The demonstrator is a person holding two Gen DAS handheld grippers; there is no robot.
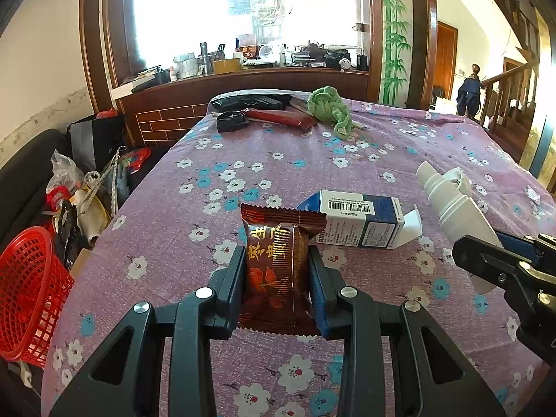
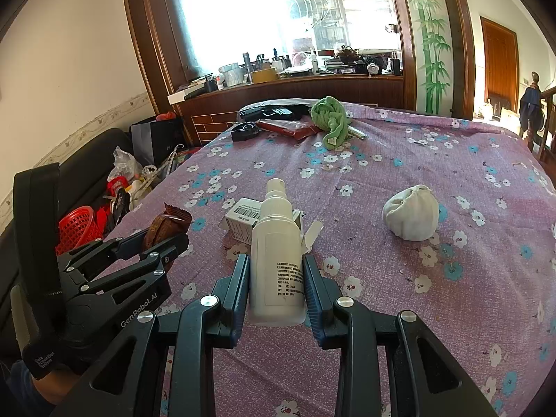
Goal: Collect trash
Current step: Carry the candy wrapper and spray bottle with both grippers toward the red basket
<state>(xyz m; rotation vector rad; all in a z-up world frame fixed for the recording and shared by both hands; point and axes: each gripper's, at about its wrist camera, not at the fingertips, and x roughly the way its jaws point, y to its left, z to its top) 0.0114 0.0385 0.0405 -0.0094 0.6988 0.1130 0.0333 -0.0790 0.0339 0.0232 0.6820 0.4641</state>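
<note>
My left gripper (image 1: 276, 257) is shut on a brown snack packet (image 1: 274, 239) with gold lettering, held upright just above the purple flowered tablecloth (image 1: 243, 160). In the right wrist view the same left gripper (image 2: 165, 235) shows at the left with the snack packet (image 2: 173, 216) between its fingers. My right gripper (image 2: 276, 260) is shut on a white spray bottle (image 2: 276, 236), nozzle pointing away. From the left wrist view the right gripper (image 1: 481, 243) and the spray bottle (image 1: 451, 205) sit at the right. A blue and white carton (image 1: 358, 222) lies on the cloth beyond both.
A crumpled white ball (image 2: 411, 213) rests on the cloth to the right. A red mesh basket (image 1: 27, 295) stands off the table's left edge among bags and clutter. A green cloth (image 1: 330, 107), a red pack and black items lie at the far end.
</note>
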